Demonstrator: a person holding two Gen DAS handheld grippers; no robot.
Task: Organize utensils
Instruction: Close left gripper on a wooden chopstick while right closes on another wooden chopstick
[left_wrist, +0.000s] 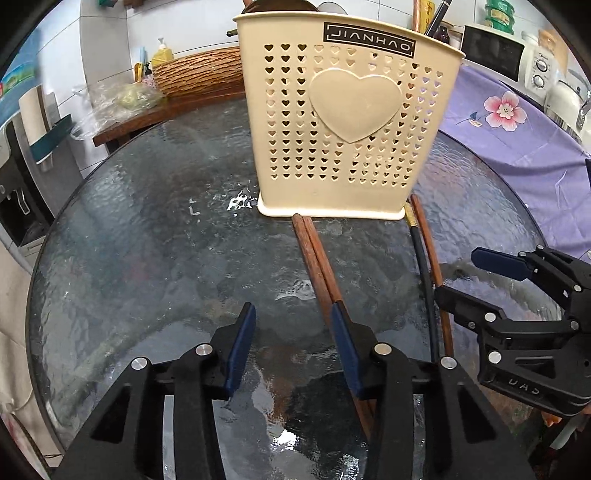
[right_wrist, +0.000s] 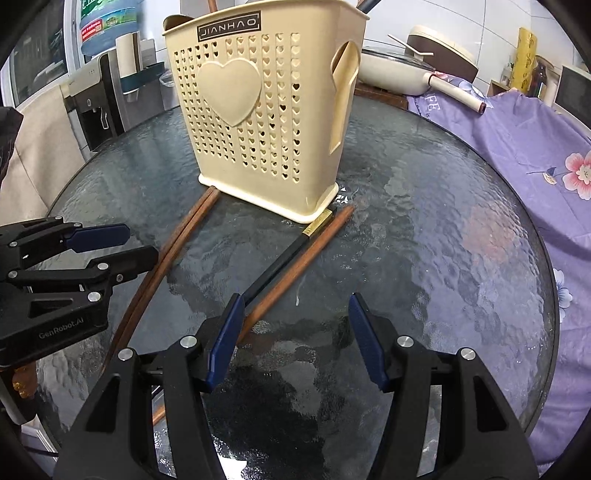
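Nearest the lens, we see the left gripper (left_wrist: 293, 332) with its blue pads spread apart over the glass table (left_wrist: 147, 258), nothing pinched between them. A pair of brown chopsticks (left_wrist: 314, 258) runs along the outer side of its right finger, whether touching we cannot tell. The right gripper (right_wrist: 295, 328) also stands spread and empty; a black chopstick (right_wrist: 280, 264) and a single brown chopstick (right_wrist: 306, 260) pass beside and under its left finger. All 4 sticks lie flat on the table, their far ends reaching the base of the cream utensil holder (left_wrist: 347, 129). The holder stands upright mid-table, pierced with small hearts, 1 large heart on its front. A purple floral cloth (right_wrist: 517, 147) lies beyond the table's edge.
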